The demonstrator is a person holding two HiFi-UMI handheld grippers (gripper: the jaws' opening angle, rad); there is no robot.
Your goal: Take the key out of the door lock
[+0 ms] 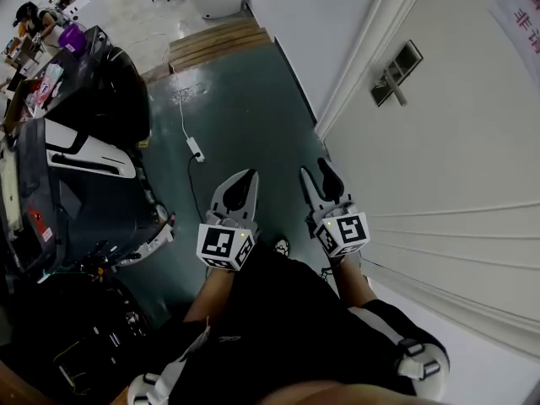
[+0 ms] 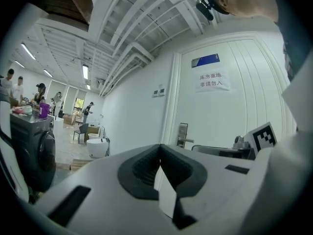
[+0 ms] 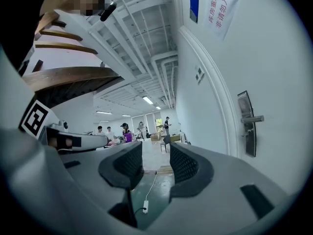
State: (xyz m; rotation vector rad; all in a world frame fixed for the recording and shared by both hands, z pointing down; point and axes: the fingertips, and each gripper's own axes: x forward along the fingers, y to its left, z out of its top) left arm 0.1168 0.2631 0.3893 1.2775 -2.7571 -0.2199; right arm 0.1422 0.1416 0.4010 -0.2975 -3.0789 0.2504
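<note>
White door (image 1: 456, 167) with its lock plate (image 1: 394, 74) stands to the right of a person holding two tongs level over the green floor (image 1: 245, 116). The left tongs (image 1: 251, 174) are closed on nothing. The right tongs (image 1: 315, 168) gape, empty. Both are well apart from the lock plate, and any key there is too small to see.

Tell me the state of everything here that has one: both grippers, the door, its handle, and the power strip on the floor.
Left gripper: jaws together, nothing between them.
Right gripper: jaws apart, nothing between them.
Door: shut in its frame.
Handle: level, nothing touching it.
Key: too small to make out in any view.
Power strip: lying on the floor, cord attached.
</note>
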